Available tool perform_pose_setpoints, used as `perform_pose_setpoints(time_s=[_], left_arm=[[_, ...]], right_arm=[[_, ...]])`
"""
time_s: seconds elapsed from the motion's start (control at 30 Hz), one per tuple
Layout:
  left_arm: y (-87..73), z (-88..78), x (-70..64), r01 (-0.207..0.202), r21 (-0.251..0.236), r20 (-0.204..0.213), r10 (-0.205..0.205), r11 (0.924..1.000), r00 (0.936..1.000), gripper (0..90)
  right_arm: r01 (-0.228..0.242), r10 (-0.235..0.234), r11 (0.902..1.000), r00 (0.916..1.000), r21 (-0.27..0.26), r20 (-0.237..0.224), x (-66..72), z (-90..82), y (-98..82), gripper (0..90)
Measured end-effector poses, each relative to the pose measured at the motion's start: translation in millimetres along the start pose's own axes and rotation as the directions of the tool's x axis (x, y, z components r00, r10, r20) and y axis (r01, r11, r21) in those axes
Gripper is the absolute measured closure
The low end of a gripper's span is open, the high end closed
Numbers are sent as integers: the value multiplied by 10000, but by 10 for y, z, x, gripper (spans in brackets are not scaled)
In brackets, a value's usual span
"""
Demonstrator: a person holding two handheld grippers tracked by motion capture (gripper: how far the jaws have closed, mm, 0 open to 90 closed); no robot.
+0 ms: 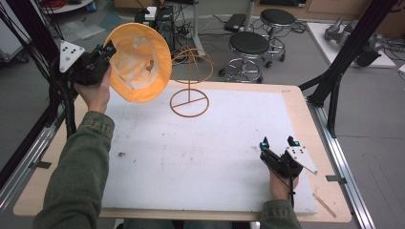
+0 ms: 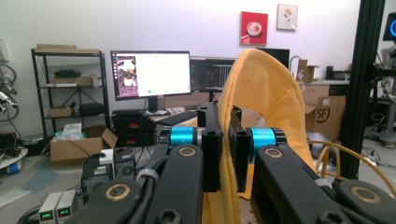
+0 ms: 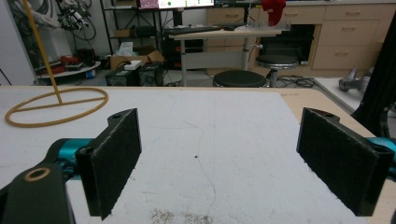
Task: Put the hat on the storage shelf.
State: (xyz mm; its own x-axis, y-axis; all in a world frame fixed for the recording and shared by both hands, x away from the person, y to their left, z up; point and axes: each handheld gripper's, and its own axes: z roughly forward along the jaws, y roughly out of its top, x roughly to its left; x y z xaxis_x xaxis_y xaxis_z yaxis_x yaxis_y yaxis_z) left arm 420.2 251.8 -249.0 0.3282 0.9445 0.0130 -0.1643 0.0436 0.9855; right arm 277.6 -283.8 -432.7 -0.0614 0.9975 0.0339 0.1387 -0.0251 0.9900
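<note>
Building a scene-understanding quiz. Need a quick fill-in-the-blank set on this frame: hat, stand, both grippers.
1. The left gripper is shut on the brim of the yellow ____.
2. The right gripper rests low over the white mat with its jaws ____.
3. The wire stand has a round base and sits at the ____ edge of the mat.
4. The hat is held up in the air, to the ____ of the stand in the high view.

Missing words: hat; open; far; left

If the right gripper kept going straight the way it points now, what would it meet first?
Probably nothing on the table: the right gripper, jaws open, faces bare white mat; the wire stand sits off to its left. Depth beyond the table's edge is unclear.
</note>
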Motion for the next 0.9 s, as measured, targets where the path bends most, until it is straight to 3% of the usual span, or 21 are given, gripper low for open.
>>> perform_pose_setpoints(time_s=[0.47,0.6,0.7,0.9], left_arm=[[263,223,112,-652,196,-609,663,9977,9959,868],[318,267,168,-469,86,-810,474,9989,9956,868],[313,322,149,-785,165,-729,795,9968,9942,867],[290,449,56,-799,539,-932,846,9953,9920,868]], right_arm=[[10,-10,10000,10000,7,-46,9,4,-3,127],[33,-33,10000,10000,-10,4,5,6,-3,127],[49,-49,10000,10000,-8,19,3,4,-3,127],[129,-130,9999,9999,-29,-33,12,1,-2,127]])
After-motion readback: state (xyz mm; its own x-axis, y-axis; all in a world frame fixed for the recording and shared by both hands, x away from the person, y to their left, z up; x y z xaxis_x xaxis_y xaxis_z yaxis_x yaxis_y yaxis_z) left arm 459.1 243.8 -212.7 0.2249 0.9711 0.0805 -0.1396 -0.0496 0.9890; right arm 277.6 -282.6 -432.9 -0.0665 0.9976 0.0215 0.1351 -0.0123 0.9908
